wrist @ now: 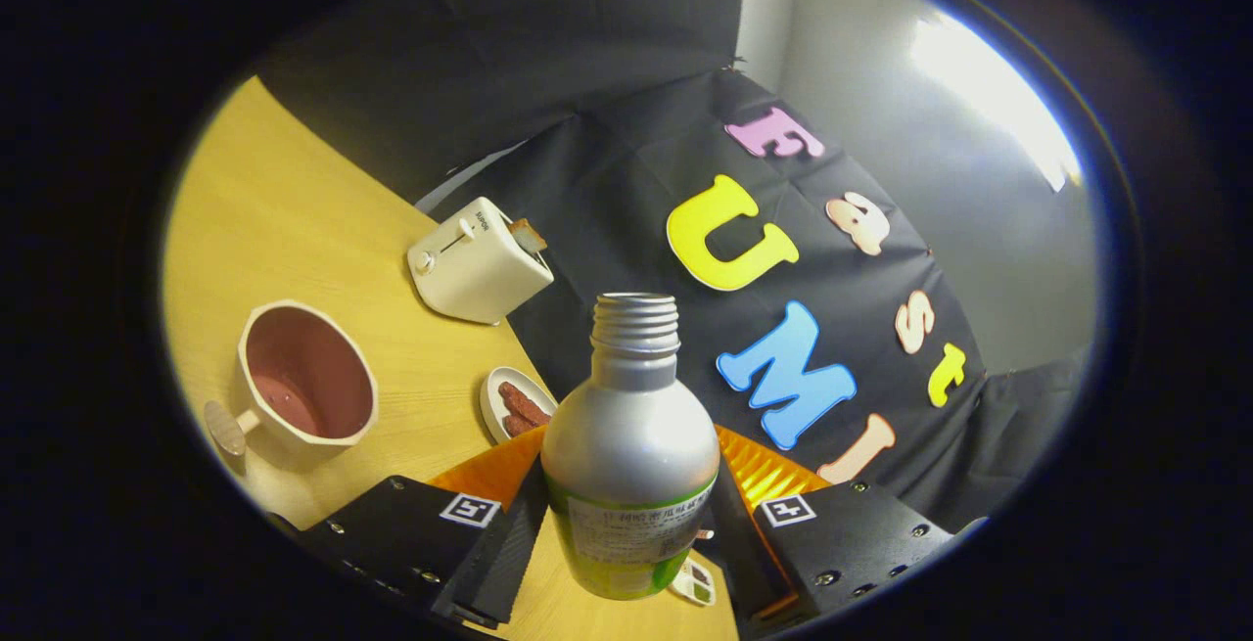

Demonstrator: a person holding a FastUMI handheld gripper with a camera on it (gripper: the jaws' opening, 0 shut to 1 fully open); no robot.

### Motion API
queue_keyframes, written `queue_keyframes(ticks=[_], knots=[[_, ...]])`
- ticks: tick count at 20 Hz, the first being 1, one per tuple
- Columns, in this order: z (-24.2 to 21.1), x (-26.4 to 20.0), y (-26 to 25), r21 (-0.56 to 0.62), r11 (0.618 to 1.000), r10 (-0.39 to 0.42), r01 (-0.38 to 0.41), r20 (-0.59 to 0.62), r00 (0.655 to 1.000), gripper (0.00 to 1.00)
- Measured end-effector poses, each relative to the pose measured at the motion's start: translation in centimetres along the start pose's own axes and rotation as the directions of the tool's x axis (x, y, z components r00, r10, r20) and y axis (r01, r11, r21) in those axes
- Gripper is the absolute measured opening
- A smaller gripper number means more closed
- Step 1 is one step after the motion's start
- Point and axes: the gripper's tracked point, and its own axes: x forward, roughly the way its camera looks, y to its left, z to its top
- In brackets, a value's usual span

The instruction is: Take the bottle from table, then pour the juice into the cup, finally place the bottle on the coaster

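- Gripper view: claw (626,533) clamps a smooth silver bottle (631,426), uncapped, threaded neck.
- Faceted cup (305,387) sits on the wooden tabletop (294,230).
- Bottle's base is cut off.

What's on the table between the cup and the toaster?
Nothing: in the gripper view, bare table separates the cup and toaster. The gripper grips the bottle.

The bottle (631,445) sits between the two fingers of the gripper (626,533), which press on its sides, its open neck pointing away from them. On the table (294,220), the cup (308,387) stands to the left of the bottle, with a small plate (492,396) of snacks between them. The toaster (478,264) stands farther off beyond the plate, near the booth wall.
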Motion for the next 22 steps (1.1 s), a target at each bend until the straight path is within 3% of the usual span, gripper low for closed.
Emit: queue_keyframes(ticks=[4,7,9,14,20,22], knots=[[-1.5,0.5,-0.7,0.235,0.972,0.024,-0.013,-0.046,0.999,0.81],[-2.6,1.1,-0.4,0.394,0.918,0.078,-0.042,-0.074,0.994,0.81],[-3.0,1.6,-0.5,0.532,0.845,0.107,-0.052,-0.074,0.992,0.81],[-4.6,3.3,1.0,0.797,0.601,0.216,-0.068,-0.08,0.973,0.81],[-5.9,4.7,1.6,0.855,0.517,0.215,-0.048,-0.076,0.974,0.81],[-6.0,5.0,2.3,0.847,0.53,0.216,-0.054,-0.073,0.974,0.81]])
